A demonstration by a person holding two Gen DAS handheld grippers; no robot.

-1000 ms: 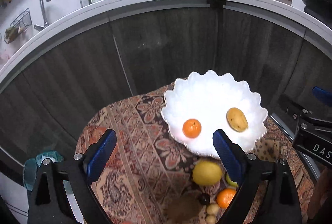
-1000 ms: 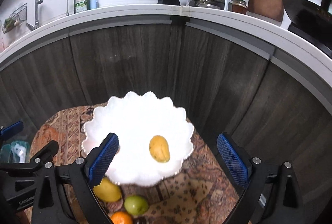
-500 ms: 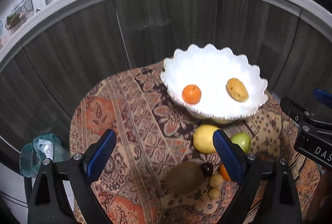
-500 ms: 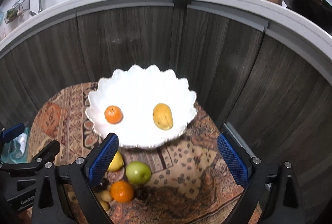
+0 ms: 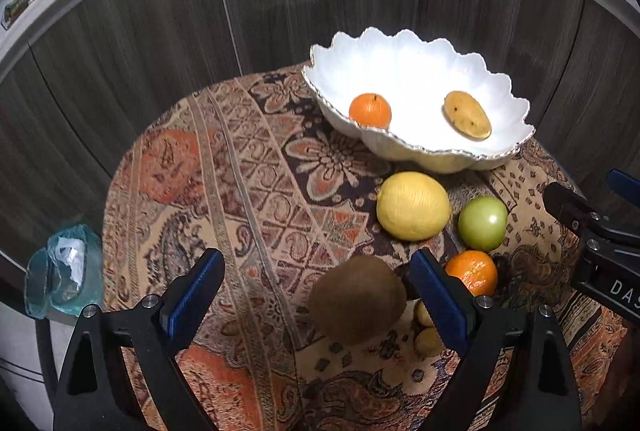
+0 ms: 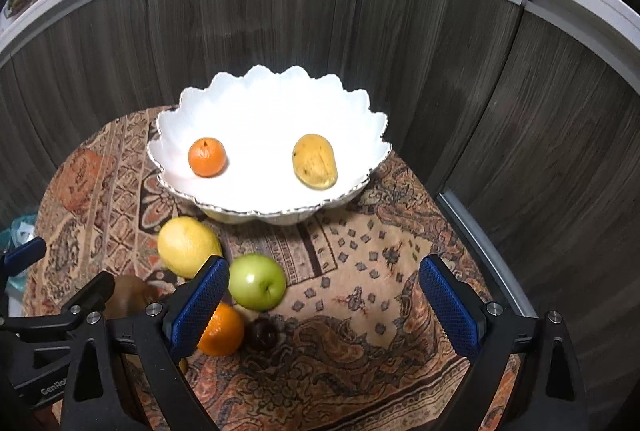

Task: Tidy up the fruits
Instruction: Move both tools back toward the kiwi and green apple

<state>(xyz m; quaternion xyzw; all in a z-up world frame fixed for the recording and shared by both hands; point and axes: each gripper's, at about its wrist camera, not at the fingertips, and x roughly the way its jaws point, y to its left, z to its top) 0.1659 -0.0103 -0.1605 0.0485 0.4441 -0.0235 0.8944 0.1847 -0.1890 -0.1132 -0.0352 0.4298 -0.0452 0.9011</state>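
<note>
Both the left claw (image 5: 316, 287) and right claw (image 6: 324, 303) hang wide open and empty over the worktop. The kiwi (image 5: 357, 300) sits near, between the left claw's pads; likely soft and light, best pinched gently across its middle

Kiwi (image 6: 132, 297) mostly hidden behind left tongs; dark small fruit (image 6: 262, 333) blurred, unidentifiable.

both tools (image 5: 316, 299) (image 6: 322, 305) pulled back — the kiwi (image 5: 357, 300) (brown) sits between the left one's pads.
</note>
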